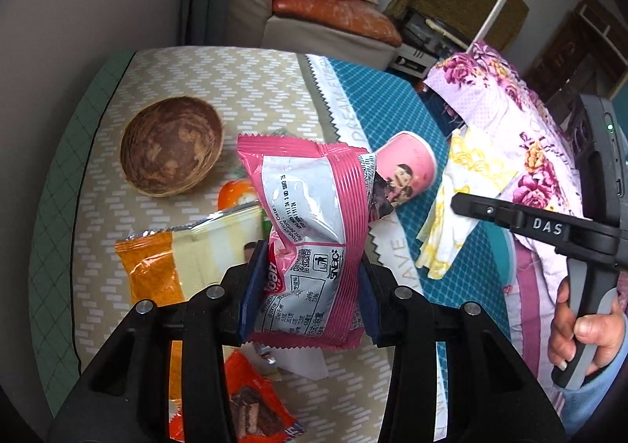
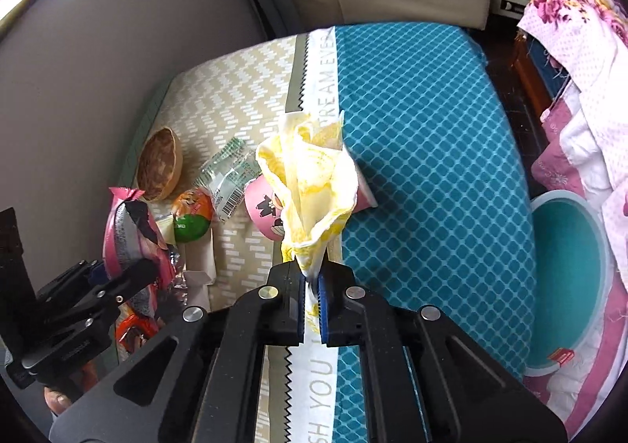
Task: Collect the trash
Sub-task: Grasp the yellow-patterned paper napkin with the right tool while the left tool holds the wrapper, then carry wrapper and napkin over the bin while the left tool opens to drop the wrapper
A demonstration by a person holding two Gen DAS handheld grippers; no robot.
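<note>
above the bed (image 2: 431,129), left claw (image 1: 306,286) pinches a pink foil wrapper (image 1: 310,215), right claw (image 2: 312,297) pinches a crumpled yellow napkin (image 2: 310,183), both lifted as trash.

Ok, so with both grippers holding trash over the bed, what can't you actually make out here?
- Pink cup: right wrist view, the yellow napkin covers most of it.
- Orange-and-cream packet: left wrist view, the pink wrapper and the left gripper hide its right end.
- Red-orange chocolate wrapper: left wrist view, cut off by the gripper body and bottom edge.
- Teal bin: right wrist view, its inside is not visible.
</note>
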